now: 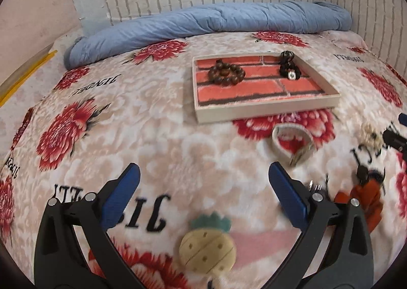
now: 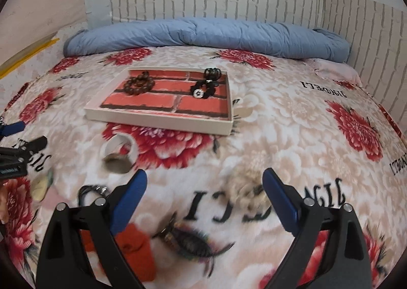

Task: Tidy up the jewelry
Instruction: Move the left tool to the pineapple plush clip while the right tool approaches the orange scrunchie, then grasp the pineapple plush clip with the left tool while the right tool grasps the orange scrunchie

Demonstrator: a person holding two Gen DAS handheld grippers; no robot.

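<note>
White brick walls stand behind a bed with a flowery blanket (image 1: 157, 121) and a rolled blue quilt (image 1: 203, 19). Both tongs are spread wide and pinch nothing. Ahead of the left tongs (image 1: 203, 188) sits a flat tray (image 1: 267, 111) holding a brown bead bracelet (image 1: 226, 74) and a black bracelet (image 1: 288, 67). A pale band (image 1: 292, 144) lies between the tray and these tongs, and a pineapple charm (image 1: 207, 245) lies just under them. A fluffy hair tie (image 2: 248, 191) lies between the right tongs (image 2: 204, 192).
</note>
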